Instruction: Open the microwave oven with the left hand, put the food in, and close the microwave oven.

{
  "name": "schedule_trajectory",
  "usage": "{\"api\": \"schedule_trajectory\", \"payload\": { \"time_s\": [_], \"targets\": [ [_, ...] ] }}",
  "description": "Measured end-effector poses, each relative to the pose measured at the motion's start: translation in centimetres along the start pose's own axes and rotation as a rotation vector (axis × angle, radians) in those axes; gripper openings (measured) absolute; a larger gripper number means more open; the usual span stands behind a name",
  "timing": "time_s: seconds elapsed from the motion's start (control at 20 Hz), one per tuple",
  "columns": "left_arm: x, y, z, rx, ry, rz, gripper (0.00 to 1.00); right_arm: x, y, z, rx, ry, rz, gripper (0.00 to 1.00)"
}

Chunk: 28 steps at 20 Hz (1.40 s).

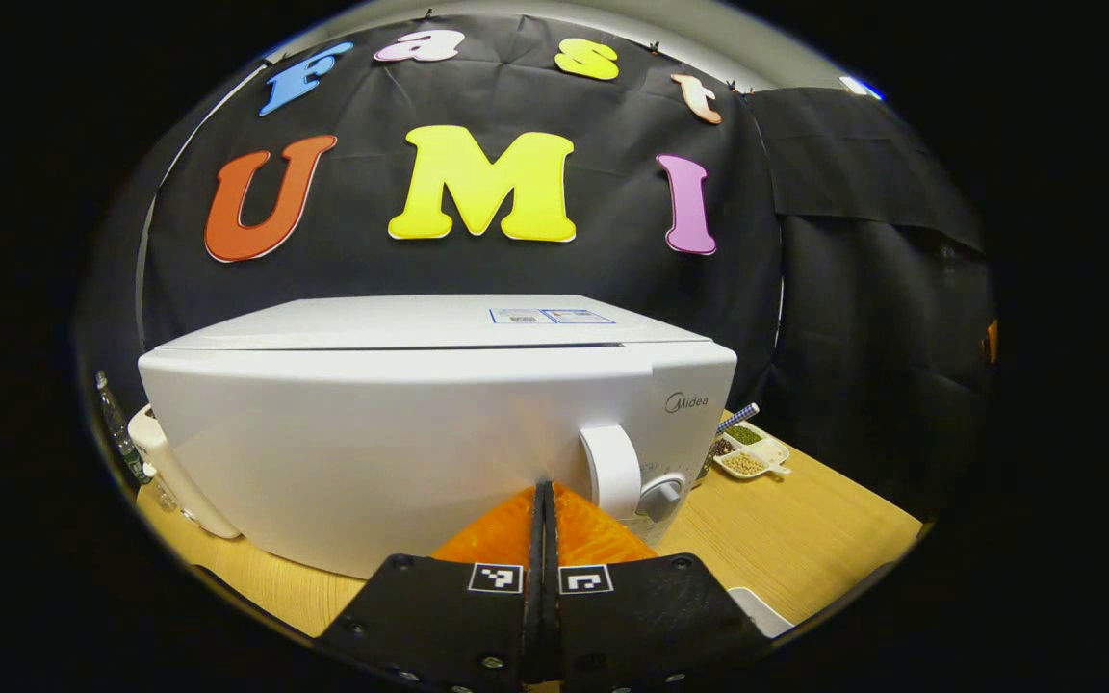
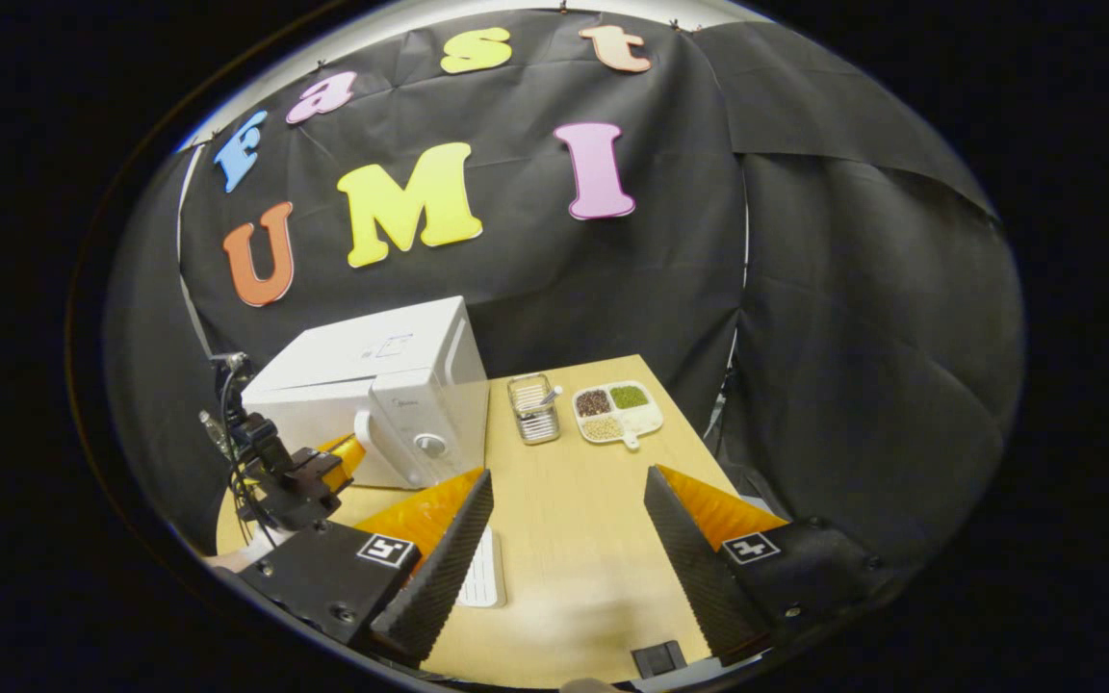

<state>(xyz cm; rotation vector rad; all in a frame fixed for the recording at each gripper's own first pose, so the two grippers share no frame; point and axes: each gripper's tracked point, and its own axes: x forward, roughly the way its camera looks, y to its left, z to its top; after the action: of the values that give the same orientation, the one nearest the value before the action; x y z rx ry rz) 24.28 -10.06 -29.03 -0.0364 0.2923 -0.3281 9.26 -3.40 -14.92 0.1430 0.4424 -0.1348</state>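
The white microwave (image 1: 400, 433) stands close in front of my left gripper (image 1: 543, 489), its door closed. Its vertical handle (image 1: 611, 470) and round knob (image 1: 660, 498) lie just right of my fingertips. My left gripper is shut with nothing between its fingers. In the right gripper view the microwave (image 2: 372, 380) sits at the table's back left, and the left gripper (image 2: 328, 460) hangs before its door. My right gripper (image 2: 569, 481) is open and empty above the wooden table (image 2: 574, 539). A white ribbed object (image 2: 484, 577) lies on the table under my left finger (image 2: 439, 568).
A divided dish of beans and grains (image 2: 617, 408) and a metal tin (image 2: 532, 408) stand behind the table's middle. The dish (image 1: 749, 452) lies right of the microwave. A white appliance (image 1: 174, 476) and a bottle (image 1: 119, 430) stand left of it. A small black block (image 2: 658, 659) sits at the front edge.
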Motion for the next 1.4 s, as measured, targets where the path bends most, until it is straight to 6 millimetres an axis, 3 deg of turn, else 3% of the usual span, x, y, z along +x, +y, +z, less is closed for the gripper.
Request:
{"api": "schedule_trajectory", "payload": {
  "time_s": [0.2, 0.25, 0.3, 0.45, 0.55, 0.6, 0.75, 0.85, 0.9, 0.95, 1.0, 1.05, 1.15, 1.2, 1.4],
  "targets": [
    [0.2, 0.1, 0.1, 0.008, -0.008, 0.006, 0.00, 0.0, 0.2, 0.3, 0.002, 0.001, 0.008, 0.92],
    [0.9, 0.1, 0.3, 0.024, -0.007, 0.012, 0.00, 0.0, 0.3, 0.3, 0.002, -0.001, 0.012, 1.00],
    [0.9, 0.2, -0.1, 0.028, 0.021, 0.025, 0.00, 0.0, 0.4, 0.1, 0.000, 0.002, 0.013, 0.92],
    [0.7, 0.2, -0.5, 0.015, 0.031, 0.032, 0.00, -0.2, 0.5, 0.0, -0.002, 0.004, 0.015, 0.92],
    [0.1, 0.1, -0.5, 0.002, 0.030, 0.040, 0.00, -0.6, 0.4, -0.1, -0.001, 0.003, 0.012, 0.92],
    [-0.5, 0.2, -0.3, 0.009, 0.025, 0.057, 0.00, -0.8, 0.3, -0.1, -0.001, 0.000, 0.010, 1.00],
    [-1.8, 0.5, -0.6, 0.010, 0.040, 0.065, 0.00, -1.6, 0.1, -0.1, -0.005, -0.013, 0.009, 0.92],
    [-3.0, 1.0, -0.9, 0.022, 0.039, 0.081, 0.63, -1.9, 0.2, 0.1, 0.006, -0.029, 0.009, 0.92],
    [-3.9, 1.5, -1.0, 0.035, 0.041, 0.102, 0.94, -2.0, 0.4, 0.0, 0.006, -0.024, 0.013, 1.00],
    [-4.4, 2.1, -1.0, 0.034, 0.045, 0.110, 0.94, -2.2, 0.6, -0.3, 0.006, -0.025, 0.017, 1.00],
    [-5.0, 2.4, -0.8, 0.025, 0.046, 0.118, 0.82, -2.5, 0.8, -0.2, 0.004, -0.027, 0.021, 0.92],
    [-5.8, 2.6, -0.5, 0.016, 0.044, 0.126, 0.94, -2.8, 1.1, -0.3, -0.001, -0.028, 0.026, 0.92],
    [-8.0, 2.8, 0.8, 0.010, 0.021, 0.142, 0.94, -3.5, 1.8, -0.2, -0.013, -0.043, 0.039, 0.92],
    [-9.3, 2.9, 1.6, 0.007, 0.007, 0.147, 0.93, -3.8, 2.3, -0.1, -0.022, -0.057, 0.043, 1.00],
    [-15.7, 2.9, 5.5, -0.009, -0.051, 0.151, 0.93, -5.3, 3.9, 0.5, -0.064, -0.118, 0.059, 1.00]
  ]
}}
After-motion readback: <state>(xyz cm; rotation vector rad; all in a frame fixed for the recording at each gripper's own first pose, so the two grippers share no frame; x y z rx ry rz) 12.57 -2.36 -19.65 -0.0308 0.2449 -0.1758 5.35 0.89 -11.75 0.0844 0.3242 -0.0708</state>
